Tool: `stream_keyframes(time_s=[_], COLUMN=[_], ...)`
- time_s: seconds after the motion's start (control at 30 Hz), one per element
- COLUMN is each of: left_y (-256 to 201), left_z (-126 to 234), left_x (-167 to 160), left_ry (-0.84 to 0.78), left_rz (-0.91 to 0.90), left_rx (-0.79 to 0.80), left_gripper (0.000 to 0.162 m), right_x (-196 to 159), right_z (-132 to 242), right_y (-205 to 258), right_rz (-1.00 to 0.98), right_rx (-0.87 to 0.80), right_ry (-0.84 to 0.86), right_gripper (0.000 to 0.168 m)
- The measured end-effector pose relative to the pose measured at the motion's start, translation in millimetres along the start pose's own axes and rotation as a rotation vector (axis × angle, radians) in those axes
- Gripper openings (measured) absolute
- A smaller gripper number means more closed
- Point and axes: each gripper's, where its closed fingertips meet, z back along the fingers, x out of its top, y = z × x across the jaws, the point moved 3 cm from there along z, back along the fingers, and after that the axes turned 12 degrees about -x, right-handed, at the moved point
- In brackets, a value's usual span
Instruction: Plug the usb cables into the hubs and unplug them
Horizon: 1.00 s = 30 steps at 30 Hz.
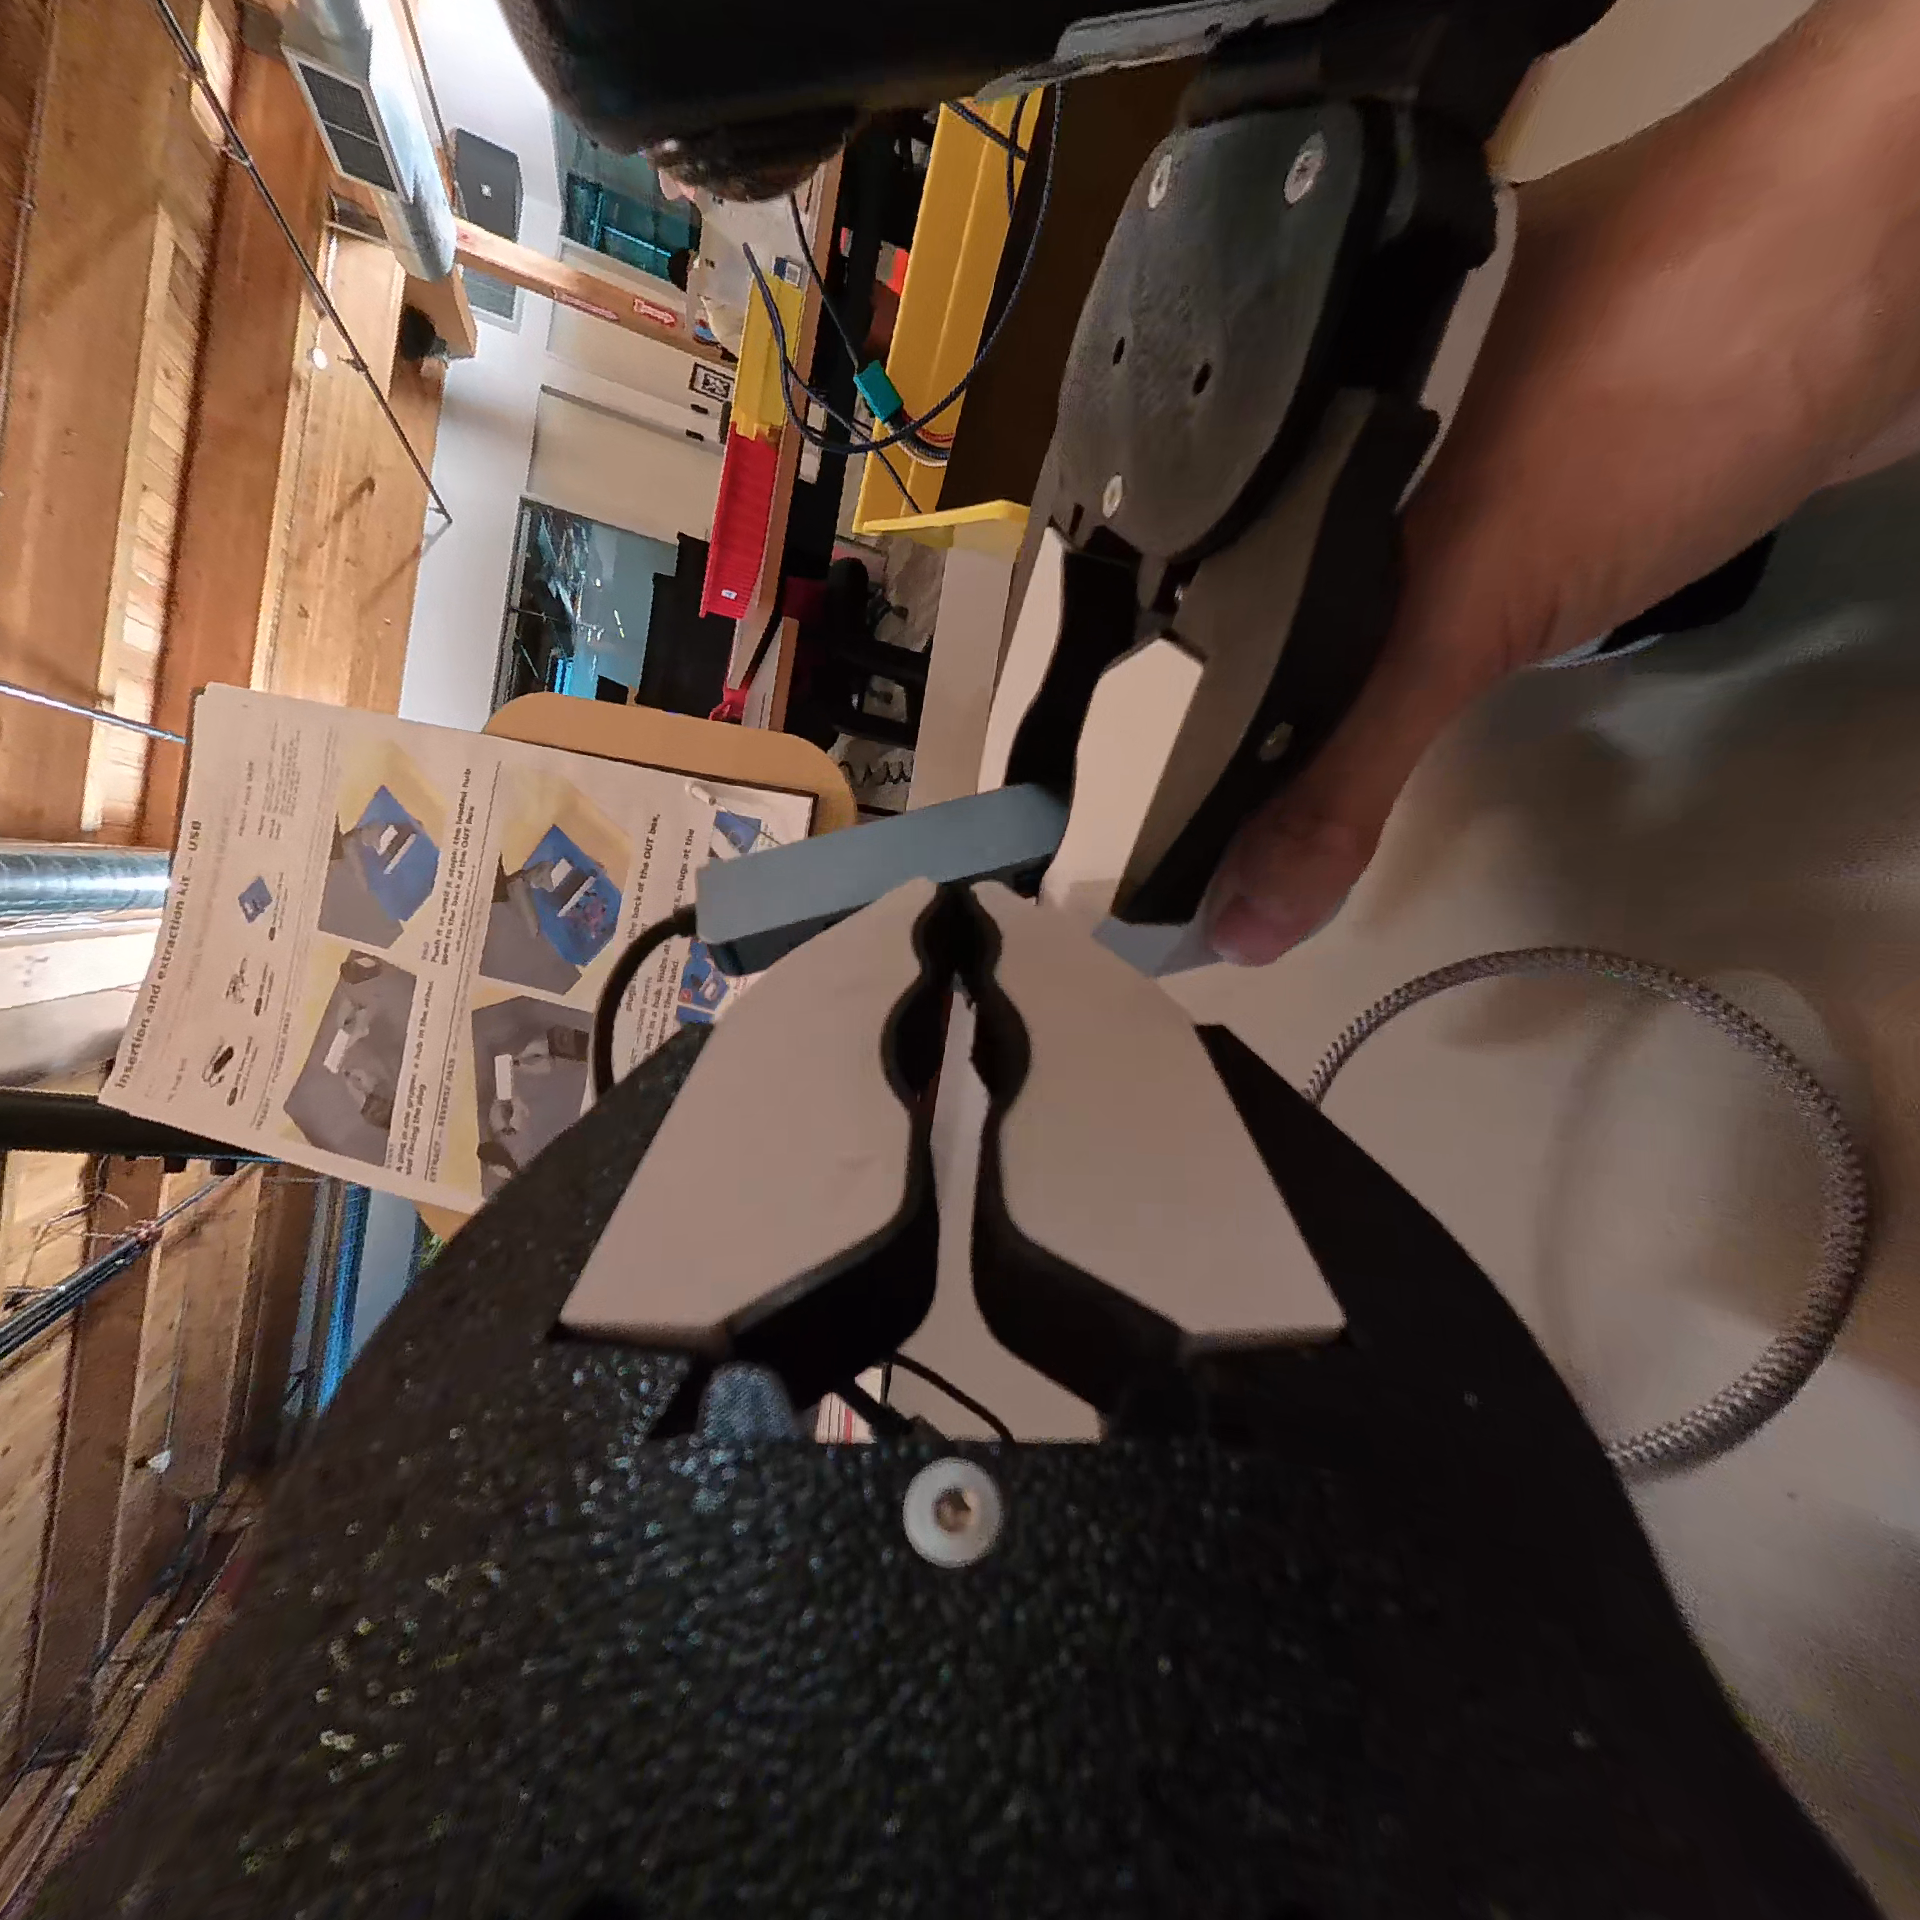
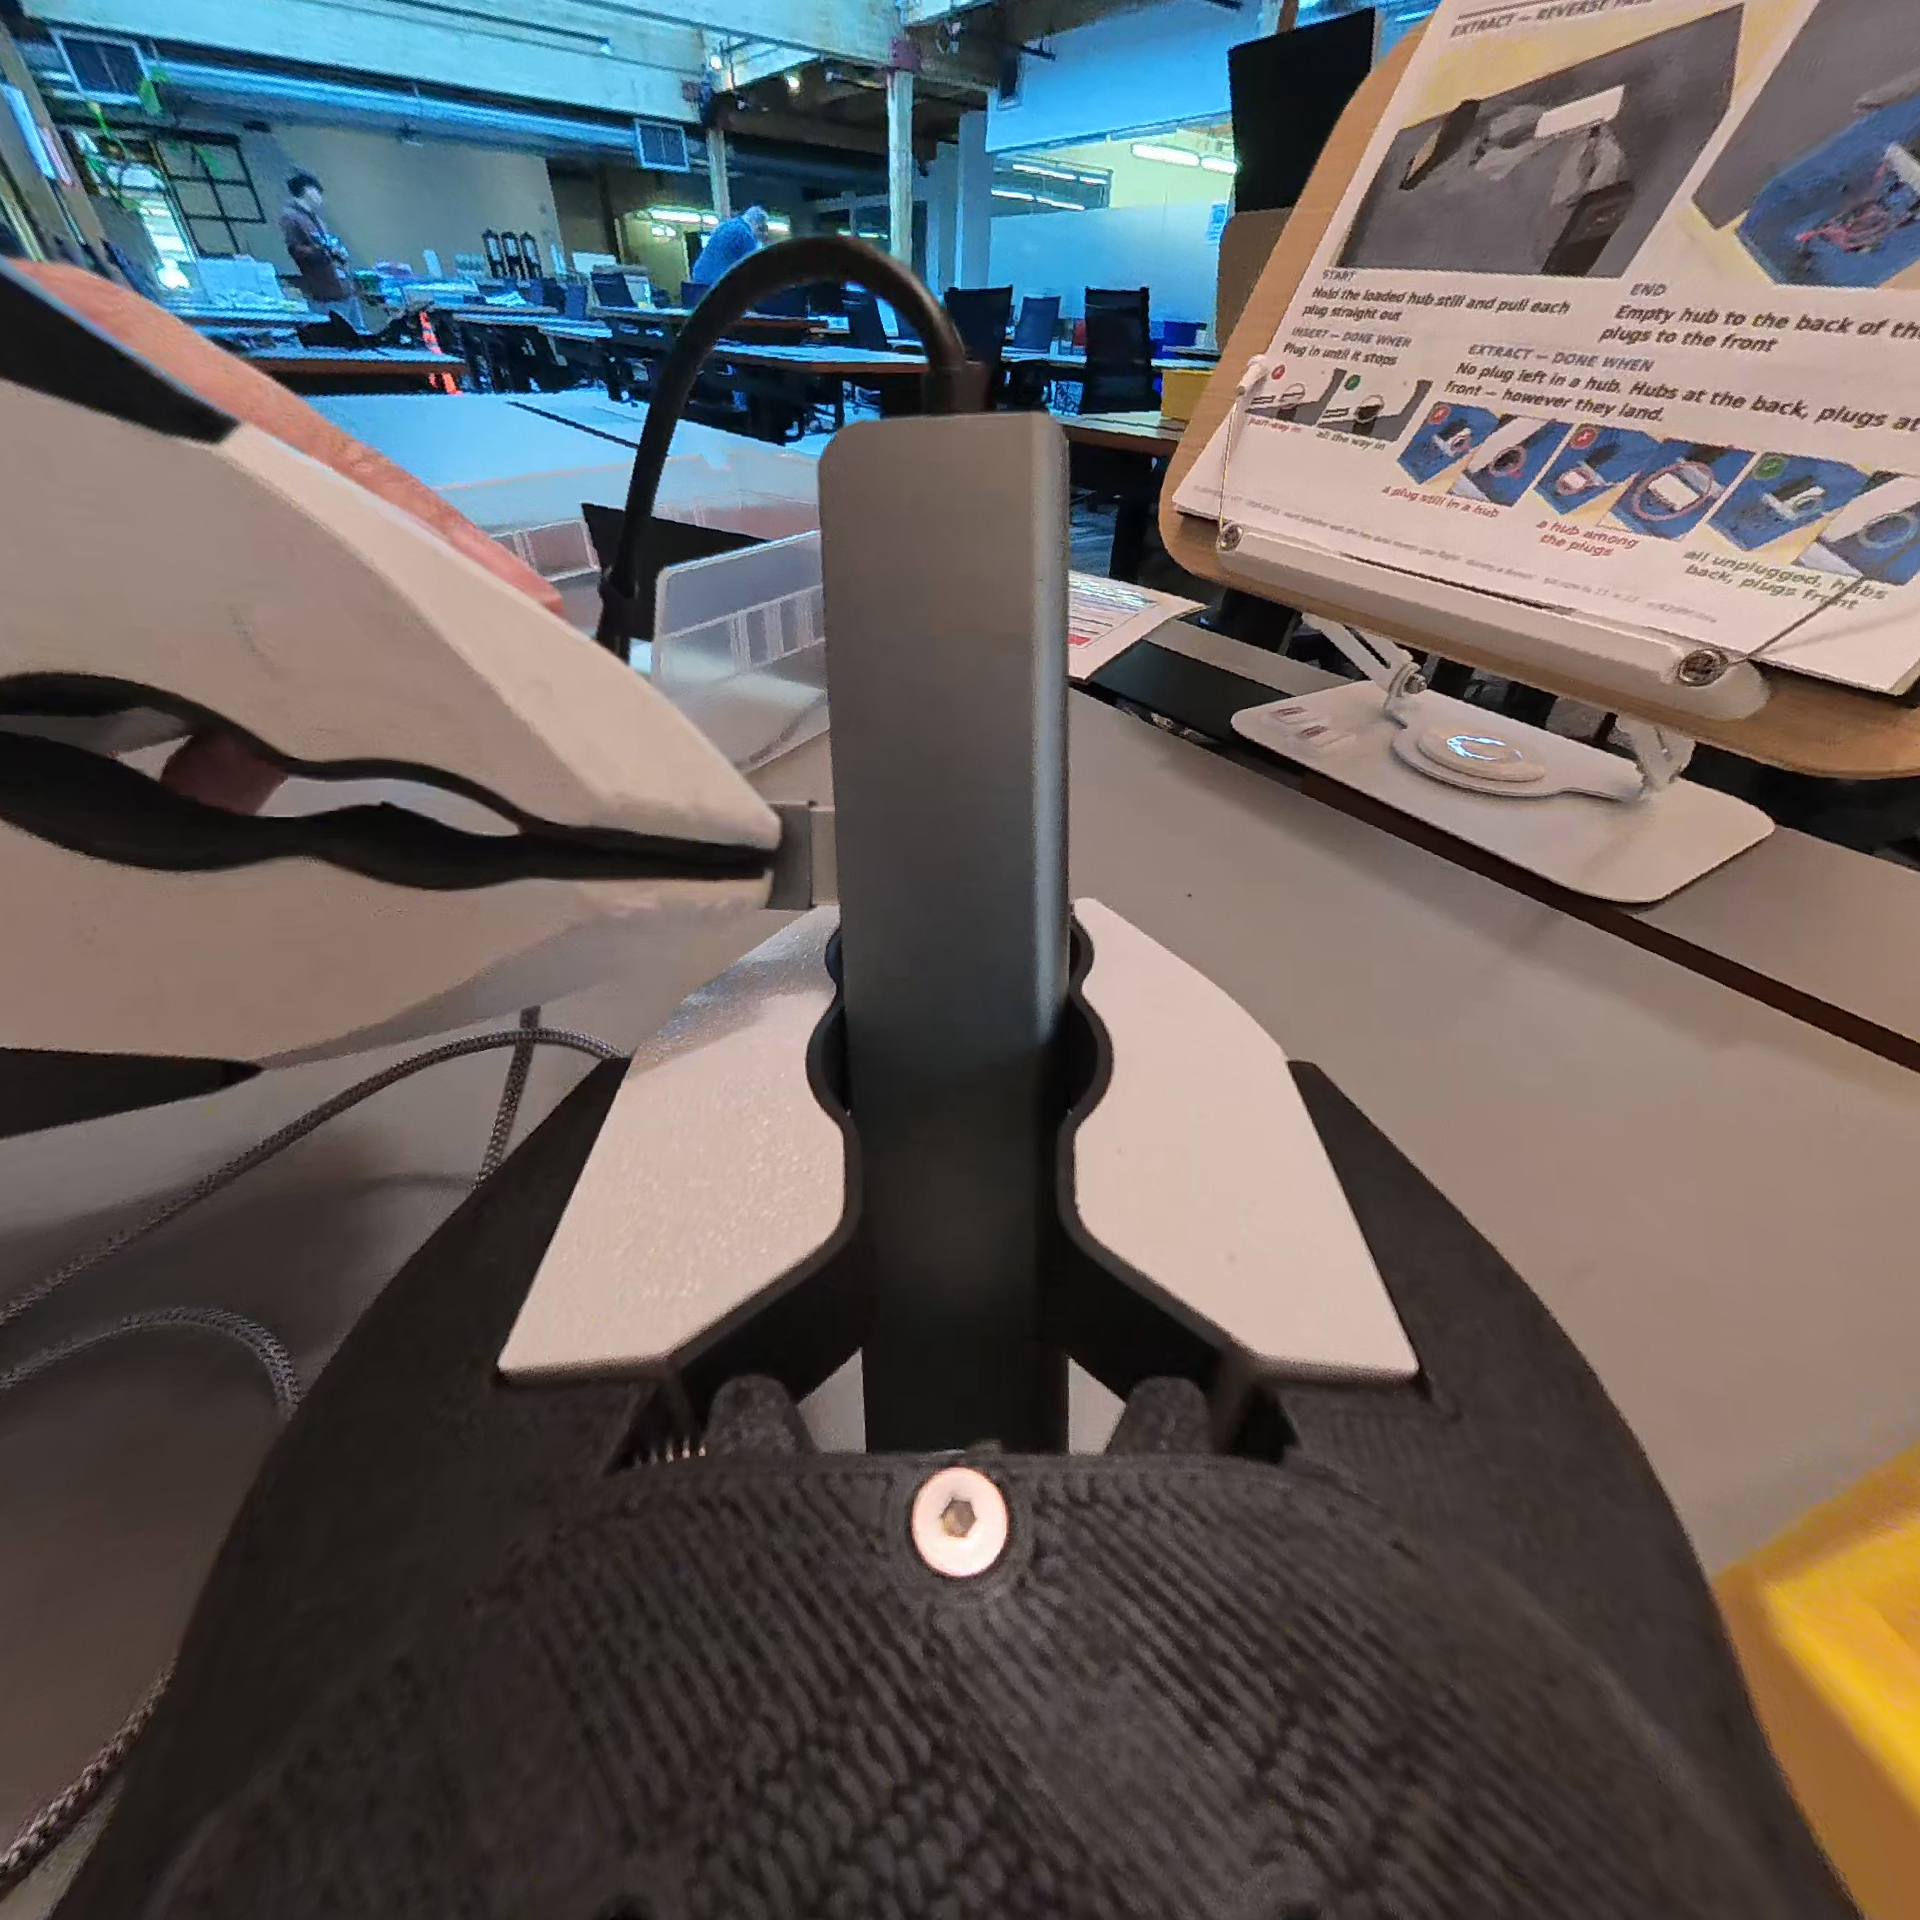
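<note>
Two grippers work together: our right gripper (image 2: 951,997) clamps the grey hub (image 2: 945,675) upright while our left gripper (image 2: 774,857), closed on a plug (image 2: 808,854) at its side port, should move straight along the port axis.

timber ceiling (image 2: 436,42) (beams, ducts), rows of desks (image 2: 727,353).

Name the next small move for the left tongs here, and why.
Probably press the left tongs straight toward the hub: the plug they pinch shows bare metal at the hub's side, so it looks only partly seated, while the right tongs hold the hub upright.
</note>
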Motion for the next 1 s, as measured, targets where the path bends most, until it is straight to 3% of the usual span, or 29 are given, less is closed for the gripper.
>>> stream_keyframes(time_s=[0.13,0.4,0.53,1.0], left_y=[0,0,-2,1], left_z=[4,1,3,2], left_x=[1,-10,-6,-2], left_ry=[-0.030,0.008,-0.022,-0.047], left_rz=[0.026,0.018,-0.005,0.029], left_rx=[-0.004,0.006,0.012,0.034], left_gripper=[0.019,0.009,0.018,0.013], right_x=[0,2,2,4], right_z=[0,2,2,3], right_y=[-1,-1,-2,-1], right_rz=[-0.028,-0.071,-0.076,-0.086], right_rx=[0.022,0.073,0.061,0.070], right_ry=[0.006,-0.005,-0.006,-0.030], right_gripper=[0.035,0.035,0.035,0.035])
